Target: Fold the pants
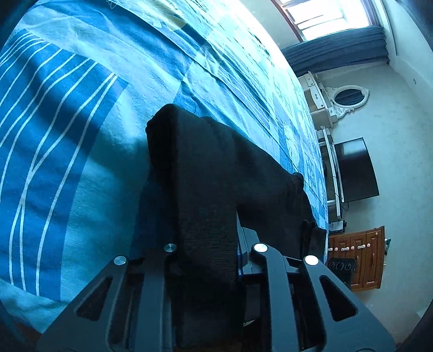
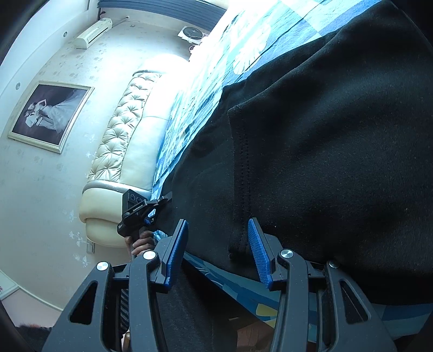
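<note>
Bedspread: a blue patterned bedspread covered the bed, striped at the left of the left wrist view and patchworked toward the window.
Pants, left wrist view: the black pants lay on the bedspread near the bed's edge, one ribbed band of cloth running lengthwise from the tongs up and away, a second part spreading right toward the edge.
Left gripper: the left gripper was nearly closed, pinching that ribbed band; the pads themselves were hidden under the cloth, so the exact contact was hard to see.
Room at right: an oval mirror, a dark television and a wooden cabinet stood along the far wall.
Right wrist view, left side: a framed picture hung on the wall beside a tufted cream headboard; a hand held the other tool at the cloth's far edge.
Pants, right wrist view: the cloth filled the right half, its stitched seam running down toward the tongs.
Right gripper: the right gripper stood about half open, its blue pads on either side of the seam's hem without pressing it.
</note>
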A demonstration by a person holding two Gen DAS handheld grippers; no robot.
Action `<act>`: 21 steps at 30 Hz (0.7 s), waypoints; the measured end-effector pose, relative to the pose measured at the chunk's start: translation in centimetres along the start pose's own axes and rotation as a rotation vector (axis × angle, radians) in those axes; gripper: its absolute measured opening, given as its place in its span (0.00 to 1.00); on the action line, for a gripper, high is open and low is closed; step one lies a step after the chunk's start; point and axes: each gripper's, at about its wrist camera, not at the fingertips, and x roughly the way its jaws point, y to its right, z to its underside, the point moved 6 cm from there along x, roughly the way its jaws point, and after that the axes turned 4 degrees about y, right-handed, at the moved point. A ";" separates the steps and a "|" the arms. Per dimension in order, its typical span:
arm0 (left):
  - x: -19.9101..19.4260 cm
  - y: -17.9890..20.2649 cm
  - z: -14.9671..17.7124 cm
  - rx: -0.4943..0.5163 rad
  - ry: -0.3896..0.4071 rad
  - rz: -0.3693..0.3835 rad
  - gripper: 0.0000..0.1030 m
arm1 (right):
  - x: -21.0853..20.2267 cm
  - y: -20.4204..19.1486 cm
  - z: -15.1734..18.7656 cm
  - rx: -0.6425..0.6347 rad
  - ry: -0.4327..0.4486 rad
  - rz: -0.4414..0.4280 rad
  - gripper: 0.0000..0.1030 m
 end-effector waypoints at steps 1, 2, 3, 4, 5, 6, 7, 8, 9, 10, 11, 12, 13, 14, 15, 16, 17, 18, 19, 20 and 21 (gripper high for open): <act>-0.3 0.7 0.0 0.010 0.005 -0.003 0.17 | -0.1 -0.3 0.0 -0.001 -0.001 0.005 0.52; -0.6 1.4 -0.2 0.024 0.012 -0.009 0.17 | -0.1 -0.6 -0.1 -0.007 0.000 0.015 0.54; -1.0 2.2 -0.4 0.039 0.020 -0.011 0.17 | -0.3 -1.0 -0.2 -0.016 0.004 0.028 0.58; -1.4 3.2 -0.5 0.050 0.025 -0.008 0.16 | -0.4 -1.3 -0.3 -0.029 0.010 0.042 0.61; -1.8 4.2 -0.7 0.060 0.030 -0.001 0.16 | -0.6 -1.6 -0.4 -0.044 0.019 0.056 0.62; -2.2 5.4 -0.9 0.072 0.035 0.003 0.16 | -0.8 -1.9 -0.6 -0.054 0.028 0.066 0.62; -2.5 6.7 -1.0 0.089 0.038 0.006 0.16 | -1.0 -2.1 -0.8 -0.060 0.037 0.071 0.62; -2.7 8.0 -1.1 0.111 0.041 0.006 0.16 | -1.4 -2.3 -1.1 -0.064 0.048 0.076 0.62; -2.8 9.5 -1.1 0.135 0.043 0.005 0.16 | -1.8 -2.5 -1.5 -0.068 0.063 0.086 0.63; -3.0 10.8 -1.1 0.161 0.044 0.004 0.16 | -2.3 -2.5 -1.9 -0.071 0.082 0.098 0.64; -3.0 12.2 -1.1 0.187 0.043 0.004 0.16 | -3.0 -2.4 -2.3 -0.071 0.103 0.106 0.65; -3.0 13.8 -0.9 0.214 0.040 0.004 0.16 | -3.6 -2.3 -2.8 -0.063 0.122 0.110 0.66; -2.7 15.3 -0.7 0.241 0.036 0.003 0.16 | -4.3 -2.0 -3.2 -0.049 0.142 0.117 0.66; -2.4 16.9 -0.2 0.270 0.031 0.002 0.16 | -5.0 -1.6 -3.6 -0.031 0.162 0.122 0.66; -2.0 18.4 0.2 0.301 0.026 0.001 0.16 | -5.7 -1.3 -4.0 -0.014 0.181 0.126 0.67; -1.5 20.2 0.6 0.334 0.020 -0.004 0.16 | -6.5 -0.9 -4.4 0.001 0.201 0.132 0.68; -1.0 21.5 1.4 0.368 0.015 -0.012 0.16 | -7.3 -0.5 -4.8 0.012 0.222 0.140 0.69; -0.4 22.9 2.1 0.404 0.010 -0.025 0.16 | -8.0 -0.1 -5.2 0.021 0.245 0.152 0.71; 0.4 24.4 2.9 0.444 0.004 -0.041 0.16 | -8.8 0.3 -5.6 0.030 0.269 0.166 0.72; 1.3 25.5 3.8 0.483 -0.003 -0.061 0.16 | -9.5 0.7 -5.9 0.040 0.292 0.179 0.73; 2.3 26.7 4.6 0.521 -0.010 -0.079 0.16 | -10.2 1.1 -6.2 0.051 0.313 0.192 0.75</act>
